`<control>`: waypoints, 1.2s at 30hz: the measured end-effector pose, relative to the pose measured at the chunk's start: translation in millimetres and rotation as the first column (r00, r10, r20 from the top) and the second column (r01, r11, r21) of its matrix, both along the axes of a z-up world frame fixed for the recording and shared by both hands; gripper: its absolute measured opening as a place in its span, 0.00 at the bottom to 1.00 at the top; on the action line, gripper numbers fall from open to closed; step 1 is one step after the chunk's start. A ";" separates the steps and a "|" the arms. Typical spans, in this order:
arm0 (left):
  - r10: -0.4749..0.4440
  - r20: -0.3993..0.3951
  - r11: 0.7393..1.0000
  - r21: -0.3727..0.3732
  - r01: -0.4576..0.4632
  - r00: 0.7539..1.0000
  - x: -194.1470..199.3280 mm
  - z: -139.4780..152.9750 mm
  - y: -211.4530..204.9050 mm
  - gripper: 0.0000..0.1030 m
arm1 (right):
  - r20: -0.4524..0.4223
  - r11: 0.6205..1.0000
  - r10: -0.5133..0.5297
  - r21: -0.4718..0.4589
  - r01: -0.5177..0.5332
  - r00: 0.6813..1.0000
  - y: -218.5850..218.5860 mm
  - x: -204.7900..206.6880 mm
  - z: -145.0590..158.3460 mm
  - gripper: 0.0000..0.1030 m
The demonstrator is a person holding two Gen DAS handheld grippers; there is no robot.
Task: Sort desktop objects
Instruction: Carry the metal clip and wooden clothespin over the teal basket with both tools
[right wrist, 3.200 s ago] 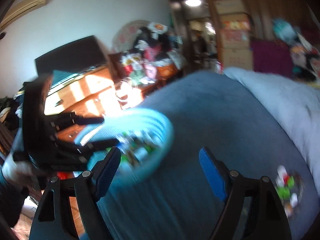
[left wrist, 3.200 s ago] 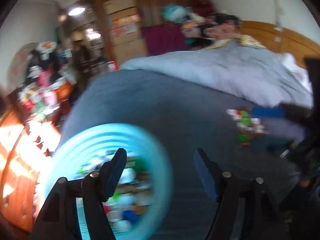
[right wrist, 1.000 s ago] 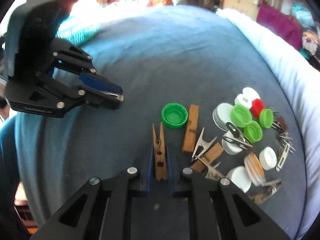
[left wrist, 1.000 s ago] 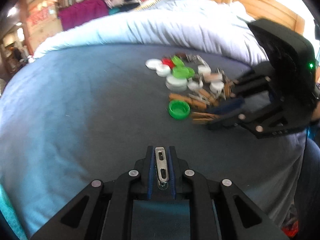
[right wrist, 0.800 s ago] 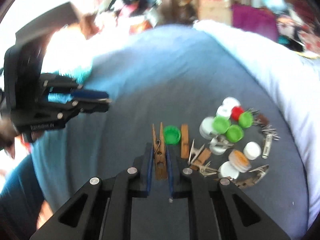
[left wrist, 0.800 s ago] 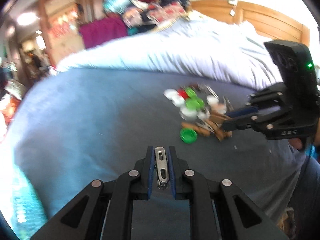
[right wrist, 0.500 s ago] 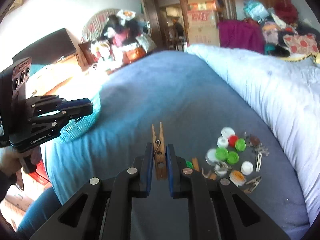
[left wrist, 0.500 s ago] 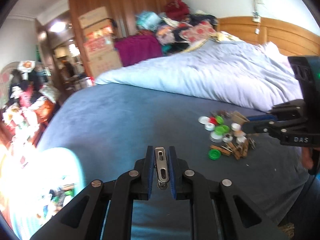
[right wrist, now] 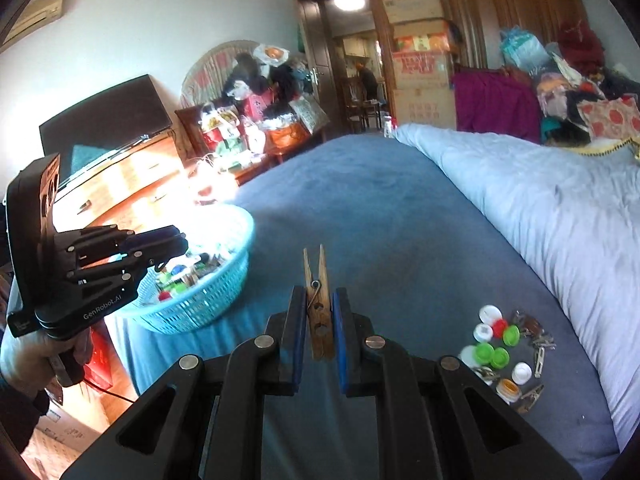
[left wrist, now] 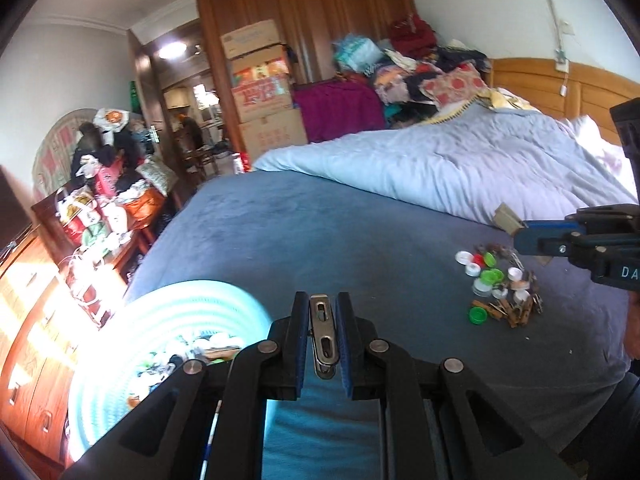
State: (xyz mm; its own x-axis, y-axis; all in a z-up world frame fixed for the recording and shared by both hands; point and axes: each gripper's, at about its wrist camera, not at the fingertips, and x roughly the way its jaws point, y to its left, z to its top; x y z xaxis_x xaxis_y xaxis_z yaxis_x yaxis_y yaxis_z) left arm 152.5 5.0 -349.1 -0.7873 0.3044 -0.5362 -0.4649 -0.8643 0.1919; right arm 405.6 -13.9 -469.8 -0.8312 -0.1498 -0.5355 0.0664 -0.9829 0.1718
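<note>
Gripping a metal clip upright between its blue pads, the left claw hangs above the bed, beside the turquoise basket of sorted items. Right claw: clenched on a wooden clothespin, prongs pointing away. Remaining pile of bottle caps, clips and pegs: on the dark blue blanket near the pale quilt, well apart from the basket.
</note>
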 end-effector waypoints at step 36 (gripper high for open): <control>0.259 -0.030 0.966 0.008 -0.259 0.965 -50.9 54.0 -203.0 0.14 | -0.069 0.977 0.197 0.092 -0.190 0.978 -164.4 -120.6 99.5 0.12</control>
